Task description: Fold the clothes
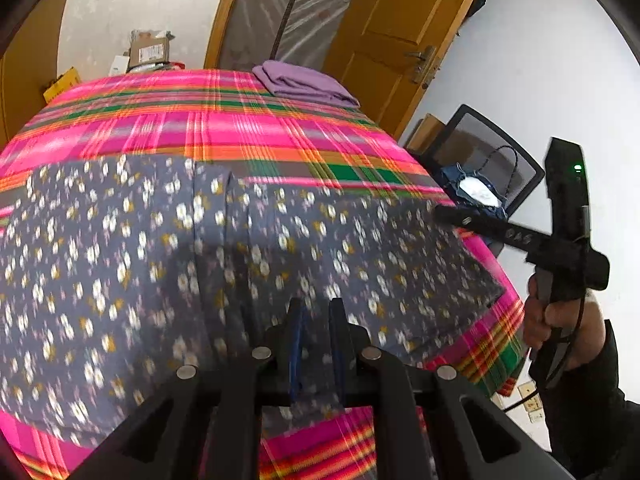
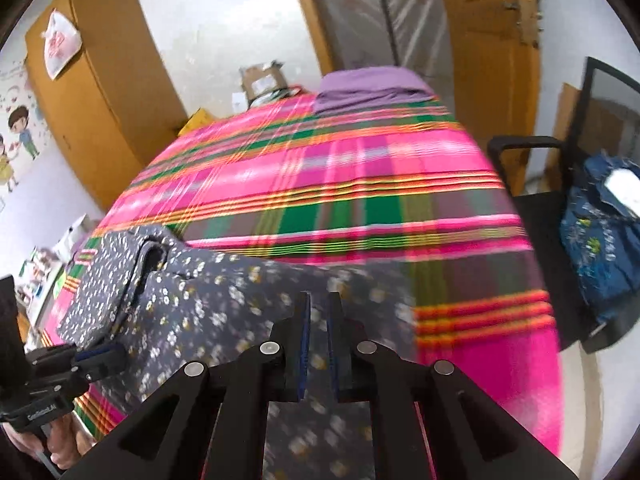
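Observation:
A grey-blue floral garment [image 1: 200,260] lies spread across the near part of a bed with a pink, green and orange plaid cover [image 1: 240,128]. My left gripper [image 1: 316,316] sits low over the garment's near edge with cloth between its pads, shut on it. In the right wrist view the garment [image 2: 208,304] shows a folded-over thick edge at its left, where the left gripper [image 2: 100,360] pinches it. My right gripper [image 2: 318,312] hovers over the garment's right part, a narrow gap between its pads and flat cloth showing through. From the left wrist view the right gripper [image 1: 440,214] reaches over the garment's right corner.
A folded purple cloth [image 1: 304,84] lies at the bed's far end. A black chair [image 2: 532,208] with a blue bag [image 2: 604,240] stands right of the bed. A wooden wardrobe [image 2: 100,80] stands to the left, a door [image 1: 400,20] and a cardboard box [image 1: 150,52] behind. A hand [image 1: 560,320] holds the right gripper's handle.

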The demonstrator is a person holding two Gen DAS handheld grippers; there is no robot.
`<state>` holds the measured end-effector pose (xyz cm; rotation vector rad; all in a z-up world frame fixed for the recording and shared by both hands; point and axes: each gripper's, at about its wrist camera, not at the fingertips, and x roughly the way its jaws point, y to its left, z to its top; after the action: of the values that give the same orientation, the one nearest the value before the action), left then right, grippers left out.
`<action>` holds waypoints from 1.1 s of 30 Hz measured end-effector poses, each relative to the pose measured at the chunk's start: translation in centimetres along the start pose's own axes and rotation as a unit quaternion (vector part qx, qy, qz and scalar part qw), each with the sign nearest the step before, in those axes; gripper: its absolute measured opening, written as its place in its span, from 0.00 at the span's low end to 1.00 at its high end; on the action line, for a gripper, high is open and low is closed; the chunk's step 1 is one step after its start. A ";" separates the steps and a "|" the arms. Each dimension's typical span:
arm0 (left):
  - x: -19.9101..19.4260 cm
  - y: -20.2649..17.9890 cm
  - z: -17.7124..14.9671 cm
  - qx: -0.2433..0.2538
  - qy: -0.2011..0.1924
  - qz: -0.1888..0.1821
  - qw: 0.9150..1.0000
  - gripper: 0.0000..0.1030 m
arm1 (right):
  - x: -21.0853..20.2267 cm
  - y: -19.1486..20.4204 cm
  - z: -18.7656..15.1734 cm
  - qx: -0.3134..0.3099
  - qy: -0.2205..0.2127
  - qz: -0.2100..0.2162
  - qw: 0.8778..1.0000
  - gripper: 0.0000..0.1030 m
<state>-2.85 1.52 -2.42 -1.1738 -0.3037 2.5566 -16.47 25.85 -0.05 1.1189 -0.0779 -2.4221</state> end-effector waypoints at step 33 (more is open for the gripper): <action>-0.3 0.2 -2.2 -0.005 0.010 -0.010 1.000 0.12 | -6.1 -1.3 -4.3 0.054 -0.009 0.034 0.998 0.42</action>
<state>-1.00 1.38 -3.67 -1.1932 -0.3227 2.5279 -10.44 30.26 1.03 1.1221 -0.2516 -2.3921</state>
